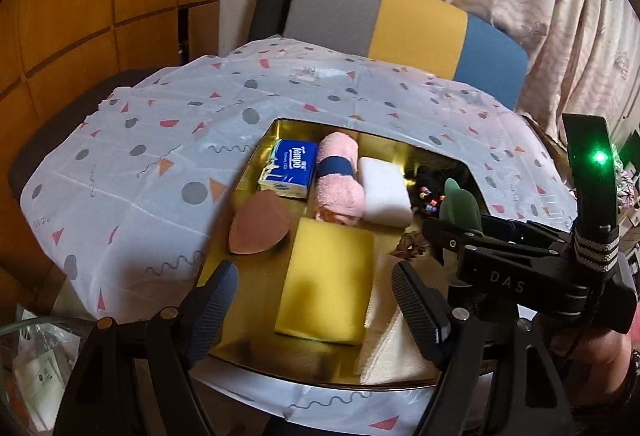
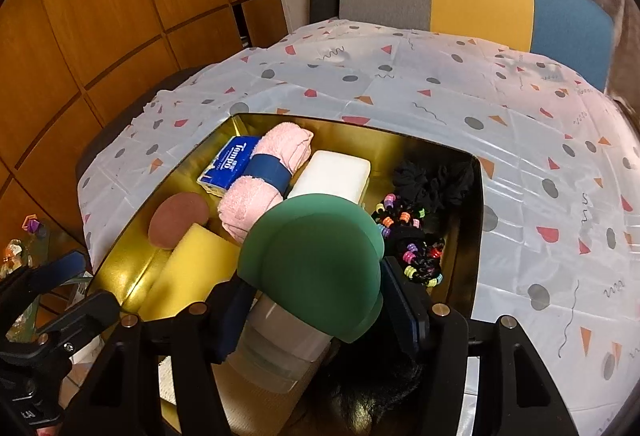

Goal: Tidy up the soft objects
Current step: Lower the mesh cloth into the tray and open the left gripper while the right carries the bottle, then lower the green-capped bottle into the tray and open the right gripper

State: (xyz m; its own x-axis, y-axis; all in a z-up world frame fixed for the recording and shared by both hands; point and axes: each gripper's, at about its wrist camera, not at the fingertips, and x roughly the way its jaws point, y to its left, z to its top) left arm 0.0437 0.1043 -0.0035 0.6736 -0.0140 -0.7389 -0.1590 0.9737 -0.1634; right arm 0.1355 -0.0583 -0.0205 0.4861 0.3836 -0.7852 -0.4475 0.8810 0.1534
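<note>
Green makeup sponge (image 2: 316, 260) sits pinched in the right gripper (image 2: 316, 300) over the gold tray (image 2: 460, 160); lower it into the free spot beside the white sponge (image 2: 332, 172). Left gripper (image 1: 316, 312) jaws spread, holding nothing

left gripper (image 1: 312, 300): jaws spread wide, nothing between the fingers, tilted downward. right gripper (image 2: 316, 296): also tilted downward, pads pressed on both sides of a green sponge (image 2: 316, 260), jaws at a middling spread. part of a hand (image 1: 600, 352) shows behind the right gripper in the left wrist view.
</note>
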